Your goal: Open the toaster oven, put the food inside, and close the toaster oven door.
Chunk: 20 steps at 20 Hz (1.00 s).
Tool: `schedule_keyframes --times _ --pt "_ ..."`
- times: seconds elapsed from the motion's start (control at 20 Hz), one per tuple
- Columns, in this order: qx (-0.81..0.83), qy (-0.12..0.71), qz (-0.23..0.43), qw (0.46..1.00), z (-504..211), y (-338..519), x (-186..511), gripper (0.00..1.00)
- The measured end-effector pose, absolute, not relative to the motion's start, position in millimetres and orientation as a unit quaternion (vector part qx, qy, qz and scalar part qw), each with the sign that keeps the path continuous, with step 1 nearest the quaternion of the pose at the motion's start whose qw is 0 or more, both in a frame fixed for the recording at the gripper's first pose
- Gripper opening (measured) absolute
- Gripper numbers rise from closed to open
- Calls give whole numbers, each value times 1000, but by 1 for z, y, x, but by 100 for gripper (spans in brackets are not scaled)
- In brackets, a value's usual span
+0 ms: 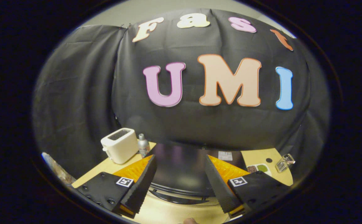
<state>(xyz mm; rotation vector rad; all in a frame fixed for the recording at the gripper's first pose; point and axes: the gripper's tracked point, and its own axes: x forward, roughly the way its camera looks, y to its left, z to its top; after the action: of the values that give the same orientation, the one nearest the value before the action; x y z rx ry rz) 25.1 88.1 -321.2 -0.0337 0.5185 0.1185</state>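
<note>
The black toaster oven [181, 169] stands on the wooden table right below me, and I look down on its glossy top. Its dark curved door handle [181, 198] shows at the near front, low between my fingers; from here I cannot tell how the door stands. My gripper [180, 158] hovers over the oven, open, with nothing between the two black-and-orange fingers [143, 177]. A small white dish [257, 168] with brown and green contents lies on the table to the right of the oven, beyond my right finger.
A white slot toaster [120, 145] and a silver bottle [143, 145] stand on the table left of the oven. A clear glass [284, 162] sits at the far right corner. The wooden table [168, 213] runs under and in front of the oven.
</note>
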Motion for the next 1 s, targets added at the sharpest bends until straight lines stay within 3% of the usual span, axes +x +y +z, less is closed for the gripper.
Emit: schedule_keyframes --times 0.45,1.0 --pt "-33 300 62 951 -398 83 7 96" --pt "-14 291 69 954 -399 79 -17 97"
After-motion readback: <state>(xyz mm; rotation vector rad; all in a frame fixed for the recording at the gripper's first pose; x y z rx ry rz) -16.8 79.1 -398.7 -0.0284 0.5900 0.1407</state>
